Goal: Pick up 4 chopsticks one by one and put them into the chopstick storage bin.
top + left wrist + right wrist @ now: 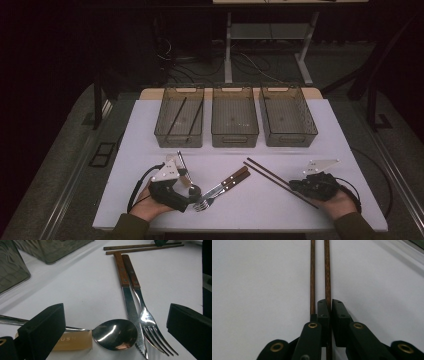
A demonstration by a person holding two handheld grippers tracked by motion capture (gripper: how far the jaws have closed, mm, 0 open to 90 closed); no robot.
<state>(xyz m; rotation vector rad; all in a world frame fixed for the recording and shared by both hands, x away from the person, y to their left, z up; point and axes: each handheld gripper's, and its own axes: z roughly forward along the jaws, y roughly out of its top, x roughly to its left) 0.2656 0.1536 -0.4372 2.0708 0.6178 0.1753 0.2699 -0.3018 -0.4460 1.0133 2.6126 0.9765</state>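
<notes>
Two dark wooden chopsticks (327, 270) — parallel, flat on white table (249, 290).

A: The chopsticks (327, 270) are dark reddish brown, mottled, on the white table (249, 277)

B: And beside them?

A: The knife (127, 290) and fork (143, 307) have orange-brown handles with pale rivets and shiny silver metal. The spoon (115, 334) is silver too, near smoky translucent bins (234, 117)

Three bins (235, 125), four chopsticks (280, 181), one spoon (115, 334), one knife (130, 307), one fork (147, 320).
</notes>
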